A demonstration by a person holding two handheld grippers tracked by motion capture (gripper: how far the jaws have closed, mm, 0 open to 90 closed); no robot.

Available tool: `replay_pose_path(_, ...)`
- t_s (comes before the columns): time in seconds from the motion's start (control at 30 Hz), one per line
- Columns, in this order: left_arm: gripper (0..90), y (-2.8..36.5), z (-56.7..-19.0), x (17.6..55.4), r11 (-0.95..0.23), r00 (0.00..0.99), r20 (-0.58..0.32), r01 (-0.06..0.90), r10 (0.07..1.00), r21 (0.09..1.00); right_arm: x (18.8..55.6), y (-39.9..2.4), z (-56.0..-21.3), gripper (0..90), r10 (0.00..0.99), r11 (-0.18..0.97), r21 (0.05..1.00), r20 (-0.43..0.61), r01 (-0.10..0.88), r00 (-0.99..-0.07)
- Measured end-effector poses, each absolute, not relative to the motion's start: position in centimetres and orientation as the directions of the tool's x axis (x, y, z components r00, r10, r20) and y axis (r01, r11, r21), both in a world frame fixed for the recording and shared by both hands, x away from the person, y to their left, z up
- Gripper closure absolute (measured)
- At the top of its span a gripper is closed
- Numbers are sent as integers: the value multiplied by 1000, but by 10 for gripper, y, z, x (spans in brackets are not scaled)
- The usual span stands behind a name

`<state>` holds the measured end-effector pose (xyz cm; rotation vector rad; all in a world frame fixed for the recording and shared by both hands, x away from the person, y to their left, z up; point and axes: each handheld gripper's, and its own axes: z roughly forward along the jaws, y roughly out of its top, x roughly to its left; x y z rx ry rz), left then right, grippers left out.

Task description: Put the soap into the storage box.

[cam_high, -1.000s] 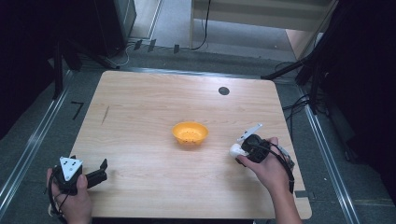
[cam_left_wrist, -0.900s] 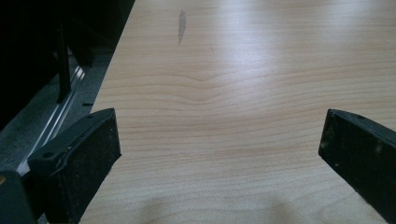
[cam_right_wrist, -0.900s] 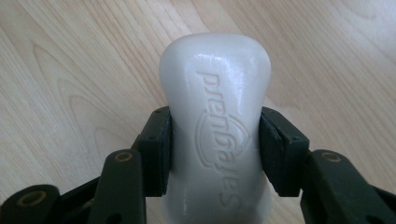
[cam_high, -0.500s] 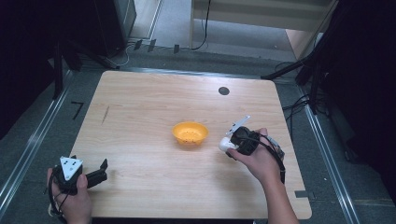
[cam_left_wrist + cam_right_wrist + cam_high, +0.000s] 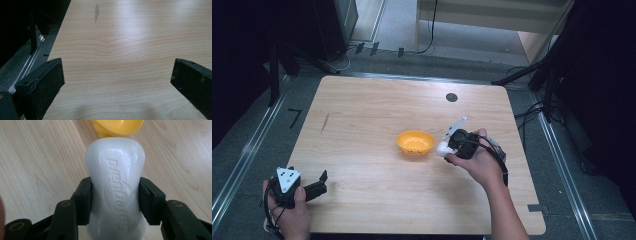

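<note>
- Since a second ago, your right gripper (image 5: 447, 146) has travelled with the white soap bar (image 5: 115, 187) toward the orange bowl (image 5: 415, 142); it was well to the right of the bowl then, and now the bar's front end sits just beside the bowl's right rim.
- Your left gripper (image 5: 321, 181) has not shifted: it rests well to the lower left of the bowl, near the table's (image 5: 372, 110) front corner.
- In the right gripper view, your jaws are clamped on the soap bar at its narrow waist, one pad on each side, with the embossed face up and the rounded end pointing at the bowl, whose yellow-orange rim shows right behind it.
- In the left gripper view, your jaws stand wide apart over bare wood, holding nothing.
- Progress, as I judge it: the pick-up is done and most of the carry too. The bar is not yet in the bowl.
- What is left: bring the bar over the bowl's rim, centre it above the hollow, lower, then release.
- The bowl looks light; nudging its rim could slide it, so clear the rim before you lower.
</note>
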<state>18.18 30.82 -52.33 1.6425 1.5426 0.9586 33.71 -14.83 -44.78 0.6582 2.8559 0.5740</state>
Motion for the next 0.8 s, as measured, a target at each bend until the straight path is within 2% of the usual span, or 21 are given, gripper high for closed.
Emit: replay_pose_path(0.8, 0, 308, -524, 182, -69, 26, 64, 493, 998, 867, 360, -101, -436, 510, 305, 881, 410, -106, 237, -947)
